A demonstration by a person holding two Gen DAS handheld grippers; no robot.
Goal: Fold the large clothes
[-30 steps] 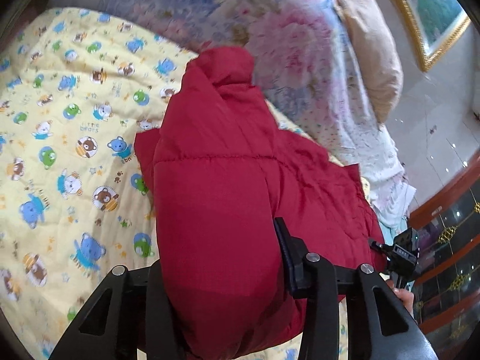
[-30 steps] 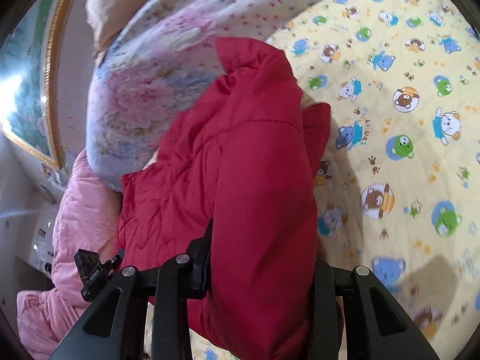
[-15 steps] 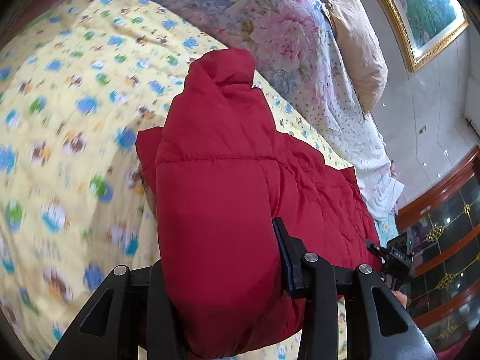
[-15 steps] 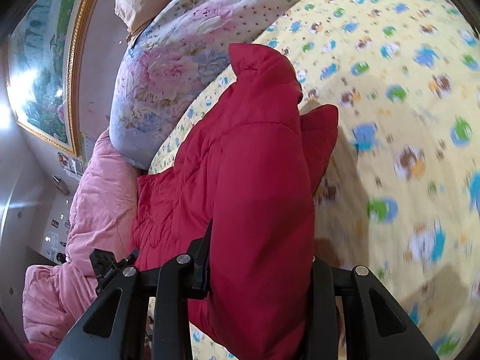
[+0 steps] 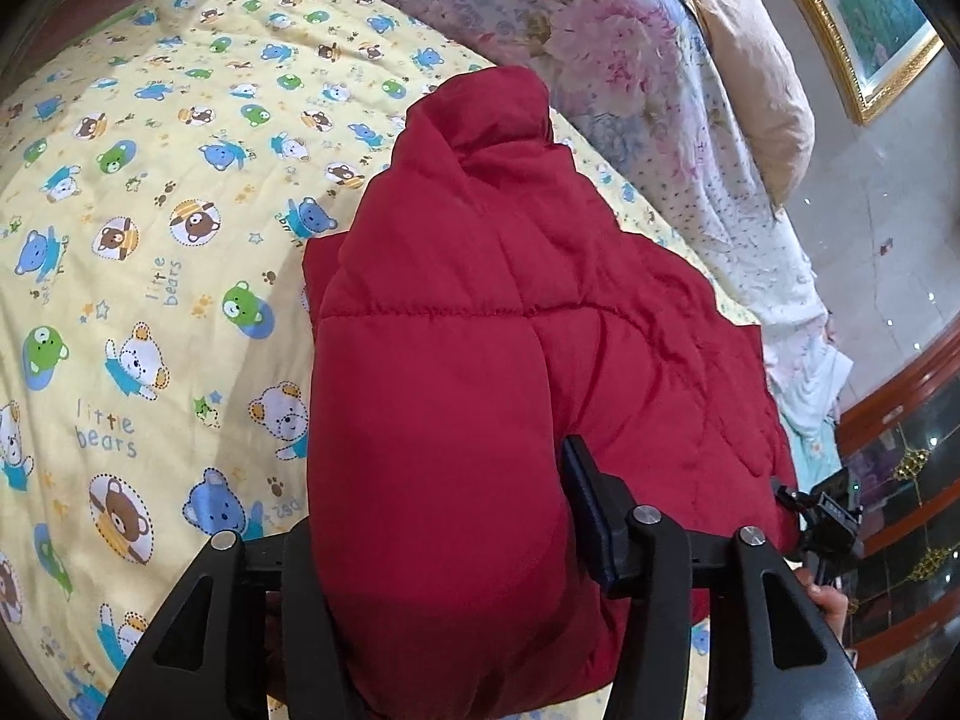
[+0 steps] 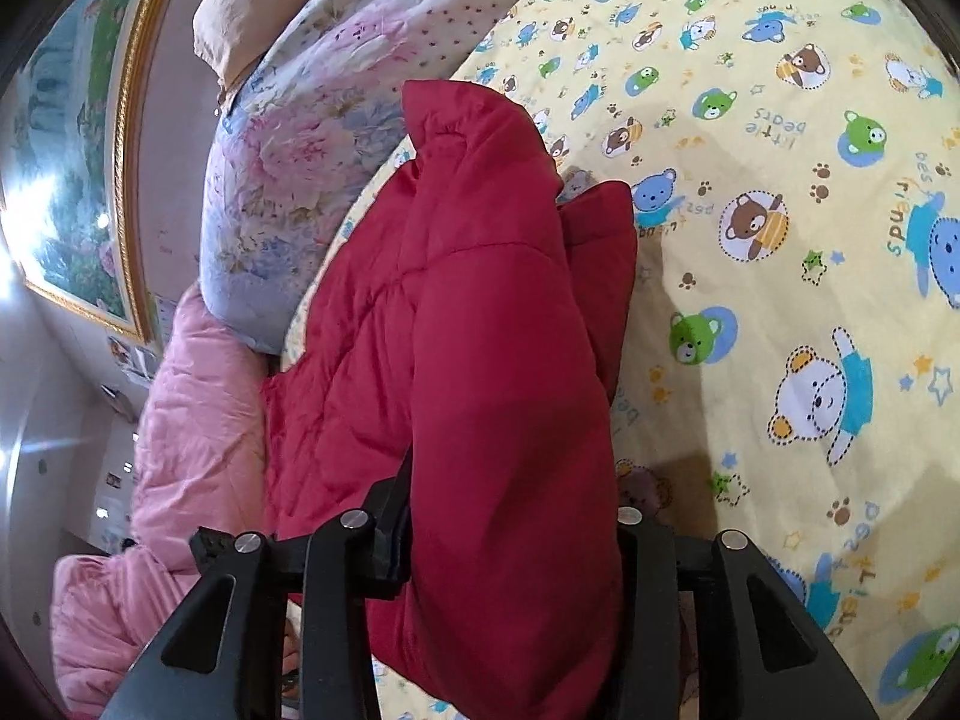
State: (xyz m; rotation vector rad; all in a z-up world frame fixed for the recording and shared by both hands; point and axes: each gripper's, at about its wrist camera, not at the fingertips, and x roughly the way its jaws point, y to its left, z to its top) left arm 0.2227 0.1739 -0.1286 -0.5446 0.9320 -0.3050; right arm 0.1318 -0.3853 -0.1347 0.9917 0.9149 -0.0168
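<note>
- Jacket (image 5: 456, 372): red, quilted, puffy; bulk lies on the sheet (image 5: 138, 252), reaching from 6 toward 12 o'clock in both views, with a raised fold at the far end.
- Left gripper (image 5: 444, 540): my jaws are clamped on a thick padded fold of the jacket, held wide by its bulk; the near end fills the gap at 6 o'clock.
- Right gripper (image 6: 510, 540): my jaws likewise pinch a thick fold of the jacket, fabric filling the gap between them.
- Sheet: yellow, printed with bears, under the jacket.
- Quilt (image 5: 600, 30): floral, heaped at 12 to 1 o'clock in the left view, just beyond the jacket.
- Pillow (image 5: 756, 78): tan, at 1 o'clock, against the quilt.
- Pink duvet (image 6: 180, 450): at 8 o'clock in the right view, touching the jacket.
- Painting (image 6: 72, 180): gilt frame, on the wall at 9 o'clock.
</note>
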